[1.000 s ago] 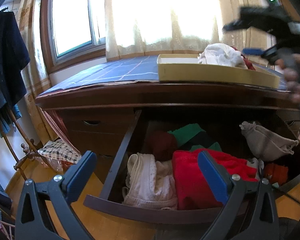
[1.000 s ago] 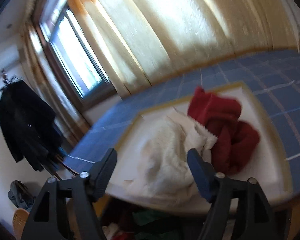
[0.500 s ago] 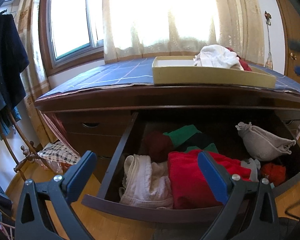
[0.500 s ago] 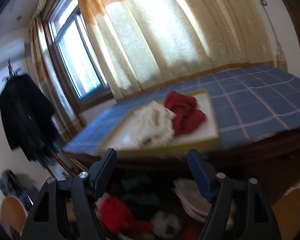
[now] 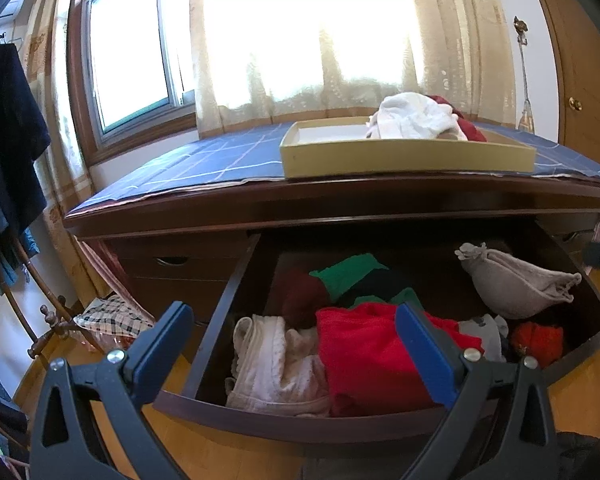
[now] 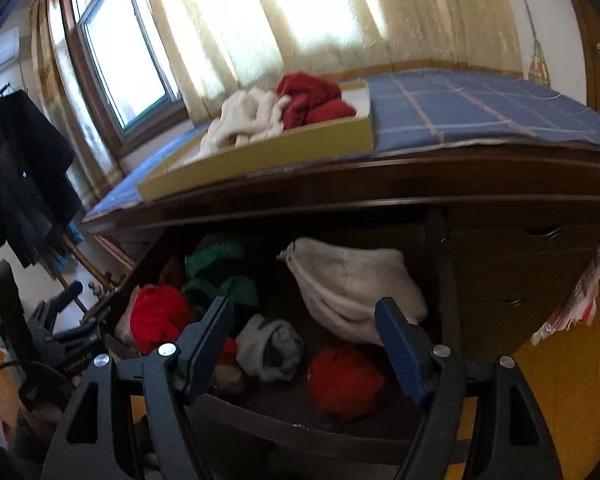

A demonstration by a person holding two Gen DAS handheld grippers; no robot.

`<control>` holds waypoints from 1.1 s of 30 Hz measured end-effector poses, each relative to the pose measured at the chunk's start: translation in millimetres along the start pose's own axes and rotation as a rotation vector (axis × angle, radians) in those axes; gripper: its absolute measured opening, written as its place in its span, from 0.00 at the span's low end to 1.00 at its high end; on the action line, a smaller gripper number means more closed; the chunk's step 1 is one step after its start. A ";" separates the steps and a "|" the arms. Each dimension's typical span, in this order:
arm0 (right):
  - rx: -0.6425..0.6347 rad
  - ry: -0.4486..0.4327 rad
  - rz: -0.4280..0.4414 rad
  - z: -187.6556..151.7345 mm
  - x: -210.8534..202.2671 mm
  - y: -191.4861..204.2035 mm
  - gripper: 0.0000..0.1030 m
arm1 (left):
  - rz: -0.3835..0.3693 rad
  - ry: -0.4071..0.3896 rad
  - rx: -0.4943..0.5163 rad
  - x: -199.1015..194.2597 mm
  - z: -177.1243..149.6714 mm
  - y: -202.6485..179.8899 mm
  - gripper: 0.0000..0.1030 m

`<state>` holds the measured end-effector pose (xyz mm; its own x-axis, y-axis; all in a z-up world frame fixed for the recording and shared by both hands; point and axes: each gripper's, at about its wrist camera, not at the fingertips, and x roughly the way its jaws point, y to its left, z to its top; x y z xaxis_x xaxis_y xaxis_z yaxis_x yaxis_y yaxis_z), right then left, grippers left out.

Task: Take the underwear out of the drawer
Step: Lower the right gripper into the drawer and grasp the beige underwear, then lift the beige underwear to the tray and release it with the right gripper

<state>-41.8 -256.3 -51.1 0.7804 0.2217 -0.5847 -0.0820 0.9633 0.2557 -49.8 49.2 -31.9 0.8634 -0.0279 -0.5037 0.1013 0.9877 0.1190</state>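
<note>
Right tongs (image 6: 304, 344): we held them wide apart with nothing between the pads; they had come off the tray and now pointed down into the open drawer.
Left tongs (image 5: 294, 350): we kept them wide and empty too, hovering at the drawer's front edge, much where they were a second ago.
What changed: a second ago our right view was filled by the tray and its white and red garments; now it showed the drawer's right half. We judged that one drop-off was finished and we were coming back for another piece.
Drawer (image 5: 300, 420): it stood pulled well out under the dresser top, front rail nearest us.
Underwear still inside: a pale white piece (image 5: 276, 364) lay at the front left, touching a red garment (image 5: 368, 356); green cloth (image 5: 352, 276) sat behind them; a beige pouch-like piece (image 6: 352, 284) lay to the right, with a grey roll (image 6: 270, 346) and a small red ball (image 6: 346, 380) near the front.
Tray (image 5: 404, 158): on the blue checked cloth on the worktop, holding a white piece (image 5: 412, 116) and a red one beside it.
Task standing: two items out, by our reckoning, and several left.
Likely next: our right tongs sat nearest the small red ball and the grey roll; either looked reachable.
</note>
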 end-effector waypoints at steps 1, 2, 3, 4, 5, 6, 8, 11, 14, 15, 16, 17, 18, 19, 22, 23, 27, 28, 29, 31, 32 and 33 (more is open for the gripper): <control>-0.011 0.013 -0.002 -0.5 4.2 2.1 0.73 | -0.001 0.001 0.000 0.3 -0.2 0.3 1.00; -0.030 0.024 -0.012 -2.2 7.9 5.5 0.73 | -0.002 0.002 -0.001 0.6 -0.3 0.7 1.00; -0.060 0.033 -0.028 -3.5 11.1 9.3 0.73 | -0.002 0.003 -0.001 0.8 -0.5 0.9 1.00; -0.089 0.036 -0.043 -3.3 12.6 13.4 0.73 | -0.001 0.003 -0.003 1.0 -0.6 1.5 1.00; -0.124 0.038 -0.057 -3.1 14.4 16.9 0.73 | -0.001 0.004 -0.005 1.0 -0.8 2.0 1.00; -0.168 0.040 -0.071 -1.6 16.8 21.0 0.73 | -0.001 0.004 -0.007 1.1 -0.9 2.6 1.00; -0.232 0.055 -0.096 1.5 19.8 25.6 0.73 | -0.002 0.006 -0.009 1.0 -1.4 2.0 1.00; -0.317 0.090 -0.118 13.1 33.2 29.2 0.73 | -0.003 0.007 -0.007 1.1 -1.0 1.2 1.00; -0.377 0.175 -0.124 23.0 57.1 31.4 0.73 | -0.002 0.004 -0.001 0.6 -0.7 0.0 1.00; -0.398 0.200 -0.131 24.0 64.4 32.6 0.73 | -0.002 0.004 0.000 0.9 -1.0 0.0 1.00; -0.421 0.229 -0.144 24.0 71.8 33.2 0.73 | -0.002 0.006 0.000 1.5 -1.3 -0.1 1.00; -0.445 0.253 -0.170 23.2 80.3 33.9 0.73 | -0.002 0.009 0.000 2.3 -1.6 -0.1 1.00; -0.470 0.277 -0.196 21.7 89.0 35.2 0.73 | -0.003 0.012 -0.001 2.9 -1.8 0.0 1.00; -0.493 0.306 -0.216 19.8 97.4 36.3 0.73 | -0.003 0.014 -0.001 3.6 -2.1 0.1 1.00; -0.542 0.399 -0.267 12.5 120.6 36.7 0.67 | -0.002 0.016 0.001 4.4 -2.6 0.4 1.00; -0.551 0.431 -0.272 10.0 127.8 36.4 0.65 | -0.002 0.017 0.000 4.7 -2.7 0.6 1.00; -0.594 0.499 -0.313 6.1 146.5 36.2 0.52 | -0.003 0.022 -0.004 5.9 -3.8 1.7 1.00; -0.606 0.509 -0.318 6.2 148.7 36.9 0.52 | -0.003 0.023 -0.004 5.9 -4.1 2.0 1.00; -0.616 0.525 -0.326 5.6 151.2 37.0 0.52 | -0.003 0.023 -0.005 5.5 -4.5 2.4 1.00; -0.638 0.541 -0.344 3.0 155.3 37.1 0.49 | -0.004 0.023 -0.007 4.9 -4.7 2.5 1.00; -0.653 0.547 -0.354 0.9 157.0 36.8 0.48 | -0.005 0.022 -0.008 4.6 -4.4 2.8 1.00; -0.659 0.551 -0.356 0.0 157.0 36.4 0.45 | -0.005 0.021 -0.008 4.2 -4.4 3.1 1.00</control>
<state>77.8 -186.5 -133.6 0.4366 -0.2257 -0.8709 -0.3610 0.8427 -0.3994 -48.0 52.8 -37.4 0.8523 -0.0297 -0.5222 0.1016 0.9888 0.1096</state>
